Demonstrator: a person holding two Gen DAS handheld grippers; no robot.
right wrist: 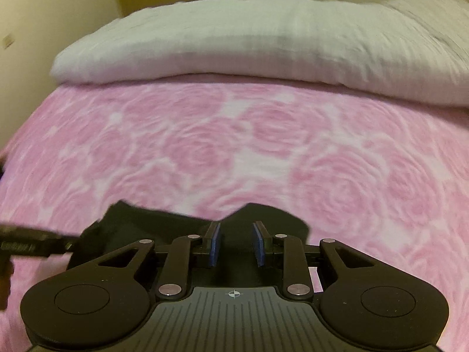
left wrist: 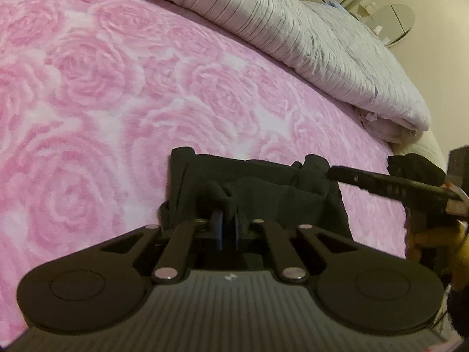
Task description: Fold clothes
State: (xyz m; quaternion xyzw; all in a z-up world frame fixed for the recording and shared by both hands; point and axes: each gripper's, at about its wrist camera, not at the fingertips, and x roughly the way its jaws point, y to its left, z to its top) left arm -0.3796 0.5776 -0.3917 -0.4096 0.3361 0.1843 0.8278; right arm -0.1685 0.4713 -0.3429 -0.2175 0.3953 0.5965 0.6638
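Observation:
A black garment (left wrist: 263,190) lies bunched on the pink bed, right in front of my left gripper (left wrist: 228,230). The left gripper's blue pads are nearly together with a fold of the black cloth pinched between them. From the right, a finger (left wrist: 381,183) of my right gripper reaches to the garment's far right corner, held by a person's hand (left wrist: 431,240). In the right wrist view my right gripper (right wrist: 237,245) stands open, its blue pads wide apart over the black garment (right wrist: 164,224). A finger (right wrist: 32,242) of the left gripper shows at the left edge there.
The pink rose-patterned blanket (left wrist: 117,94) covers the bed and stretches wide to the left and ahead. A folded pale striped duvet (left wrist: 293,23) lies along the far side. A cream wall and a round mirror (left wrist: 395,20) stand beyond the bed's edge.

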